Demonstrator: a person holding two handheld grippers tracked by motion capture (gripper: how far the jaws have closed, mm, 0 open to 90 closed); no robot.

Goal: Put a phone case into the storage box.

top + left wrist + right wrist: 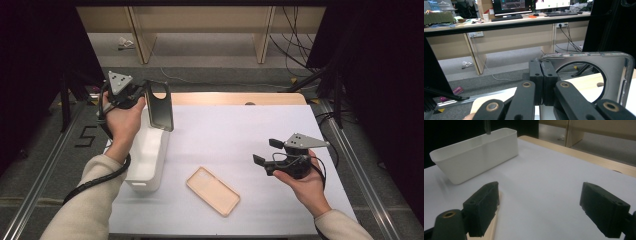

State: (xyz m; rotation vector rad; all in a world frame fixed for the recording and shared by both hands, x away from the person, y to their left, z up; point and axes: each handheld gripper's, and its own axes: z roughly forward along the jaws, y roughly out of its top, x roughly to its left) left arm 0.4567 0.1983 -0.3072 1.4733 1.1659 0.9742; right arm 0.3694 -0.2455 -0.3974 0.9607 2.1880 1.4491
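Left gripper [141, 95] is clamped tight on the rim of the dark phone case [160, 105], holding it upright above the white bin [146, 159]. Right gripper [265, 151] hovers with jaws wide, holding nothing, near the beige case [213, 190] lying flat. Thin edge grip: a tilt could let the case slip and miss the bin. White table cover [235, 140], desks beyond.
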